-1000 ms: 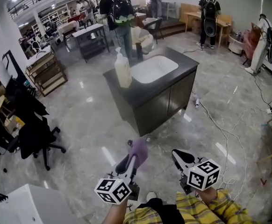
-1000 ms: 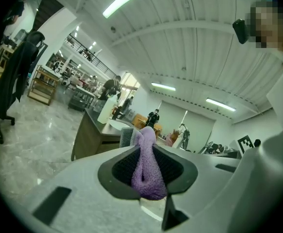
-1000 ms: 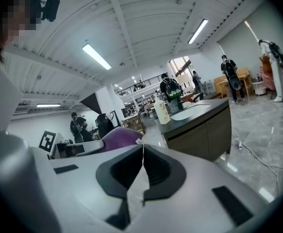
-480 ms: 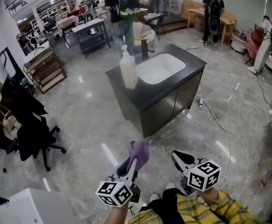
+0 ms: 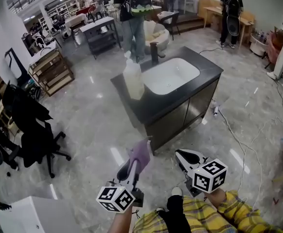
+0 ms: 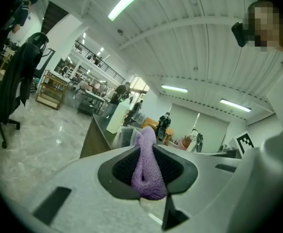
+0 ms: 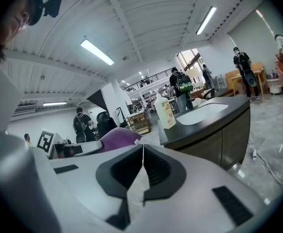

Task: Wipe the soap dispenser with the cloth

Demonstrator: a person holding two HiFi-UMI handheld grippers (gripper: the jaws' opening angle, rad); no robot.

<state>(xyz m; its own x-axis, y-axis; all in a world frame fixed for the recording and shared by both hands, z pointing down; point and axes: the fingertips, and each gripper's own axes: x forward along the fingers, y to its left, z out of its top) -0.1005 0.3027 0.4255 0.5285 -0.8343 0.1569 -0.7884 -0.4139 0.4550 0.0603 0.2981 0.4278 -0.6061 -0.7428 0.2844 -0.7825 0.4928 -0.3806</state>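
Left tool [image 5: 132, 168] clenched on purple cloth [image 6: 149, 171]: soft, limp, light. Right tool [image 7: 141, 171] clenched, empty. Soap dispenser [image 5: 133, 79] upright on dark worktop [image 5: 157, 107] beside sink [image 5: 173, 76], well apart from both tools. Likely slick plastic, tippy; best steadied around body.

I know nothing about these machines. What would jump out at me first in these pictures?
A fuzzy purple cloth is pinched in the left gripper at the bottom of the head view. Ahead, a dark sink cabinet stands alone on the shiny floor, with a pale soap dispenser at the left end of its top, beside the white basin. The right gripper is shut and empty.
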